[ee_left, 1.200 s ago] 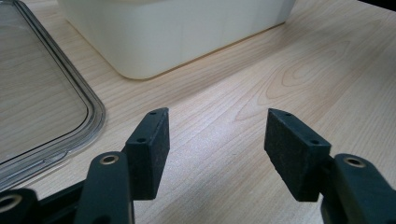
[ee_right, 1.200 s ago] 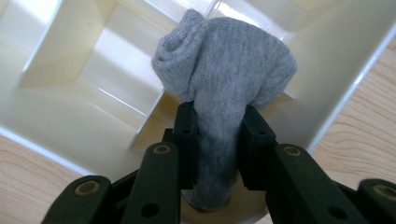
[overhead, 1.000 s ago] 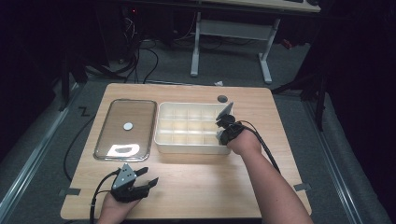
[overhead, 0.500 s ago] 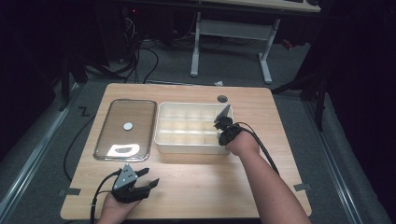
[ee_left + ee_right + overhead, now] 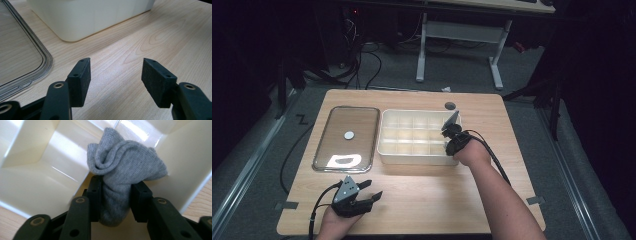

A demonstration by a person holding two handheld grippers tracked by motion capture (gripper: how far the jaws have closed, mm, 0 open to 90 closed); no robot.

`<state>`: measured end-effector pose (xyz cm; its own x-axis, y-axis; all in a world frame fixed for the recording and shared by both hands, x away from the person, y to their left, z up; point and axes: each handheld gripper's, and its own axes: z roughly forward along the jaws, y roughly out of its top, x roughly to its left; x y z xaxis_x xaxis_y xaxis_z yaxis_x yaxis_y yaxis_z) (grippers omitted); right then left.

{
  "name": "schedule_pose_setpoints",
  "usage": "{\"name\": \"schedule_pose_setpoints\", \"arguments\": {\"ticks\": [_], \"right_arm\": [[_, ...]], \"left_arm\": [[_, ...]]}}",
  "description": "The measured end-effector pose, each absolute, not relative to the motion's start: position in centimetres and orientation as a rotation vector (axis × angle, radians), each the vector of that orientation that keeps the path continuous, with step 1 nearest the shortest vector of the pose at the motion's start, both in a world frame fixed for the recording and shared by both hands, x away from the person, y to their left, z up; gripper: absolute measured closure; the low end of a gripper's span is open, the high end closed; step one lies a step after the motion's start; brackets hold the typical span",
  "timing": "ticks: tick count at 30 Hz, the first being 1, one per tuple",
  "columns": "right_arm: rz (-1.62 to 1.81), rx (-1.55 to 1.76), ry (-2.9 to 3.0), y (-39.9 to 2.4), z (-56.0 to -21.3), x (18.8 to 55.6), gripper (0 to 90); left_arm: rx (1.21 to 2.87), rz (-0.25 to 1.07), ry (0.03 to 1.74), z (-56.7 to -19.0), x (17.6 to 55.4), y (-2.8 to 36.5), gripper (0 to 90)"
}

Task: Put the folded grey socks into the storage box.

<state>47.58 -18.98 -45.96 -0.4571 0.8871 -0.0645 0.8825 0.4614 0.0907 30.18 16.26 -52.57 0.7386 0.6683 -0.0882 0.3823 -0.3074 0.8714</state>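
The right gripper (image 5: 116, 192), jaws just easing apart, has a bunched grey sock (image 5: 122, 170) between its pads inside the cream divided box (image 5: 412, 137); the left gripper (image 5: 116, 77) rests wide open on the wooden table (image 5: 427, 200).

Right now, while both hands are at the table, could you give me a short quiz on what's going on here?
1. What is between the fingers of the right gripper? A) a grey sock B) a spoon C) a white cup
2. True or false: the left gripper has its fingers shut on the clear lid.
3. In the high view, on which side of the cream divided box does the clear lid lie?

Key
1. A. The sock sits between the fingers, touching both, inside the box; they have just been opening.
2. False. Those fingers stand open over the bare table, with nothing between them.
3. On its left.
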Motion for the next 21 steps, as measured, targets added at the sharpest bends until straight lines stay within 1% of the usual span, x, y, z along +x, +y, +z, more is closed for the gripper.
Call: {"name": "schedule_pose_setpoints", "arguments": {"ticks": [8,15,16,19,20,21], "right_arm": [[0.087,1.613,2.582,-19.1,-45.1,47.7,58.5],[0.169,1.621,2.568,-19.6,-43.1,47.4,56.5],[0.202,1.616,2.57,-19.7,-42.3,47.4,56.9],[0.225,1.618,2.56,-19.9,-41.6,47.4,58.4],[0.236,1.607,2.562,-20.0,-41.2,47.5,60.9],[0.248,1.625,2.555,-20.1,-40.8,47.6,68.0]], "left_arm": [[1.936,0.352,0.802,-52.6,30.2,16.2,41.1],[1.938,0.353,0.799,-52.6,30.2,16.2,41.1],[1.937,0.352,0.798,-52.6,30.2,16.1,41.1],[1.938,0.352,0.797,-52.6,30.1,16.1,41.1],[1.938,0.352,0.797,-52.6,30.1,16.1,41.1],[1.938,0.352,0.797,-52.6,30.1,16.1,41.1]]}}
